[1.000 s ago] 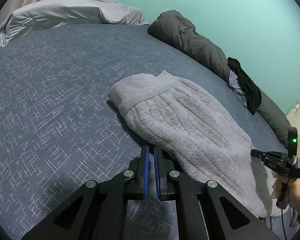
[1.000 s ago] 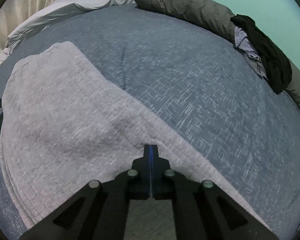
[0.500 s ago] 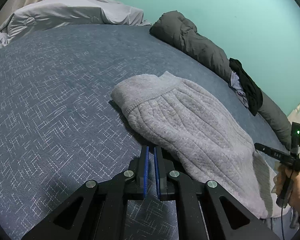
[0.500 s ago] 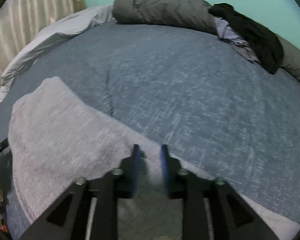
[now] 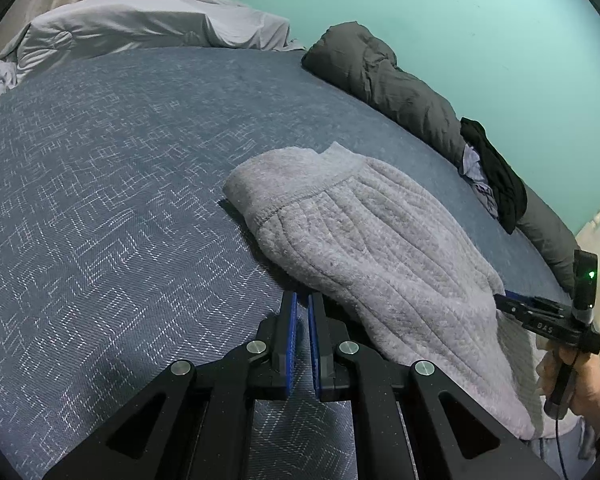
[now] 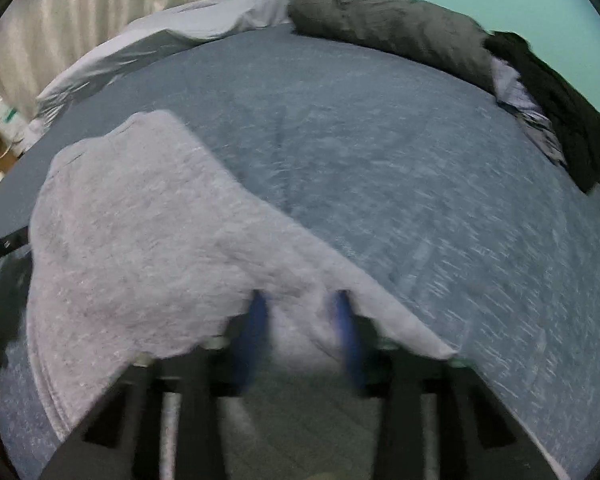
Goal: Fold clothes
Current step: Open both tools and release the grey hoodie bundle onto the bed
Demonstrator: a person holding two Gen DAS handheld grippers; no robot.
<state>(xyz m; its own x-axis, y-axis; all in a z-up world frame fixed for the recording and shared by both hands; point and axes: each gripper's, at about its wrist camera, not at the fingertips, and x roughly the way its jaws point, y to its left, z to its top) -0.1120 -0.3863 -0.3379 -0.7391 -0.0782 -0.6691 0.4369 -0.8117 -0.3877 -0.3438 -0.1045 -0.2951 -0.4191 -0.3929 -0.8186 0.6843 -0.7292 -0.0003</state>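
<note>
Folding step, grasp phase: your right gripper [image 6: 300, 312] stood wide, straddling the near edge of the grey sweater [image 5: 364, 240] lying on the bed [image 5: 100, 200]; your left gripper [image 5: 302, 312] hovered nearly closed, empty. Next: pinch, lift, fold across.

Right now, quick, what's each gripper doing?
Left gripper: fingers nearly shut, holding nothing, beside the grey garment.
Right gripper: open, fingers astride the garment's edge.
</note>
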